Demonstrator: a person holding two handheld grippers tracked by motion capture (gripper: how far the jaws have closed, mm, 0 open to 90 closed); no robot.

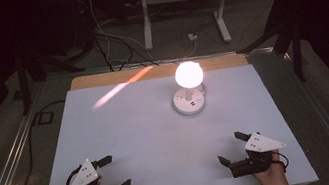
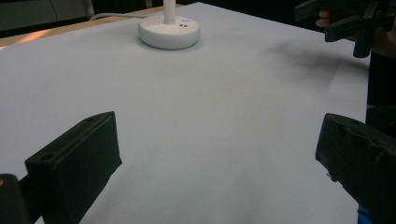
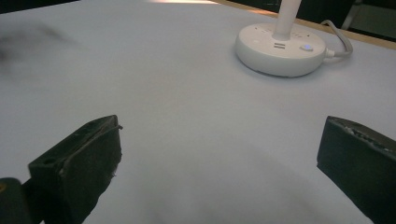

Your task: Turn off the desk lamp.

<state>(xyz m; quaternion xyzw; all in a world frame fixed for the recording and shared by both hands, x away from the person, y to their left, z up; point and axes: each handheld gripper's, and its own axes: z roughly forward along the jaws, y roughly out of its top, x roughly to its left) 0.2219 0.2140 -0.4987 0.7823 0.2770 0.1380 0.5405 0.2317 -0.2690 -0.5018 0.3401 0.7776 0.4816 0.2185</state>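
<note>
- Lamp (image 1: 188, 88) stands lit at the far middle of the counter (image 1: 123, 130), its round white base (image 3: 280, 49) flat on the pale sheet, its globe glowing brightly.
- Left hand-held gripper (image 1: 114, 172) rests at the near left corner, jaws spread wide with nothing between them; right hand-held gripper (image 1: 229, 148) sits at the near right, likewise wide open and empty.
- Both are well apart from the lamp, so the work looks to be at its start: an approach not yet begun.
- Next move likely calls for a forward reach to the base, perhaps to the small lit button (image 3: 306, 47) on its top; a light, steady touch would suit.
- White cord (image 3: 340, 43) leaves the base toward the far edge, away from the approach.
- Nothing lies between the jaws and the lamp.
</note>
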